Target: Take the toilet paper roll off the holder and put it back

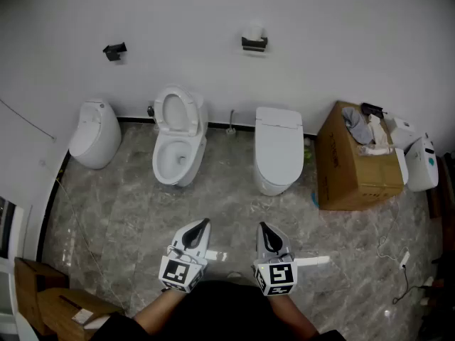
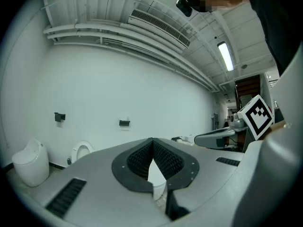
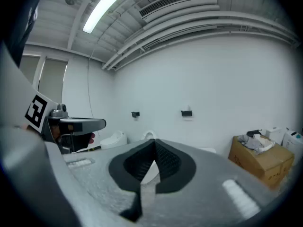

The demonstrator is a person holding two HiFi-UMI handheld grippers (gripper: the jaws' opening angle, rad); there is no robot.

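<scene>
Your ceiling tubes light everything evenly and bright; both gripper views bend heavily, with dark vignetted corners.

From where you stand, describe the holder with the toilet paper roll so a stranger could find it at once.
Look at the white back wall. Up on it, above the toilet nearest the cardboard box, hangs a dark holder with a white roll on top. The other holder, further left, shows no roll.

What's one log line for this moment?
left tool: shut, empty | right tool: shut, empty | toilet paper roll: on wall holder, unreached
</scene>
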